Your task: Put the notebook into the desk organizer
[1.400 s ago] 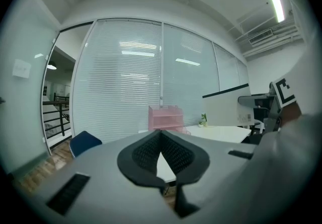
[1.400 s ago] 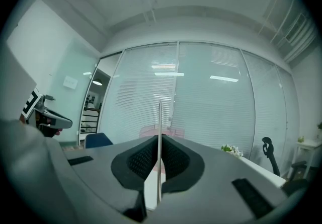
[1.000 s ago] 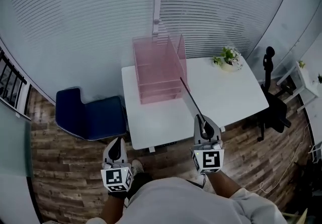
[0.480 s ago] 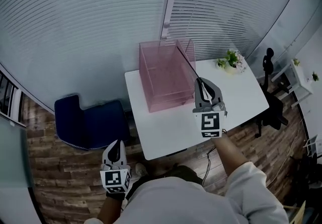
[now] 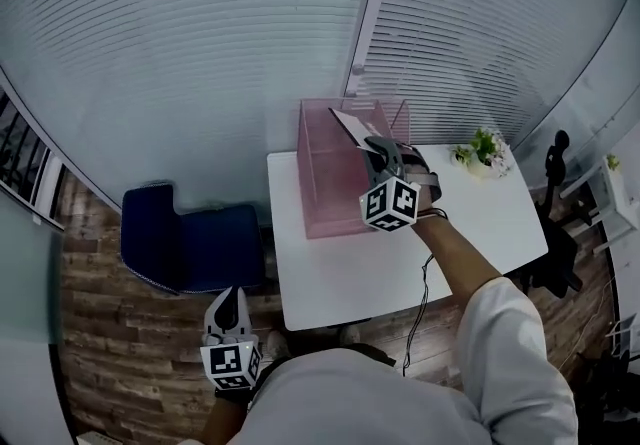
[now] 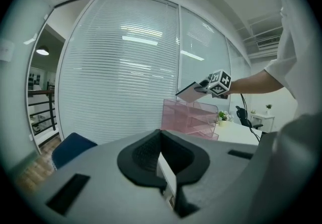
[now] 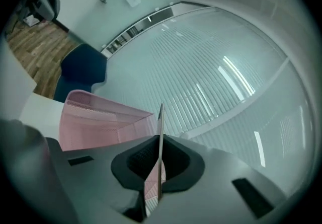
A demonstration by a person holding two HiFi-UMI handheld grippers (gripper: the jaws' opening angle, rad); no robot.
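The right gripper [image 6: 203, 87] holds the notebook [image 6: 189, 93] above the pink organizer [image 6: 190, 118].

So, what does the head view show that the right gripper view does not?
Only the head view: the plant and the person's arm. Only the right gripper view: the right gripper shut on the notebook, which is seen edge-on. Both: the pink organizer, the blue chair and the blinds.
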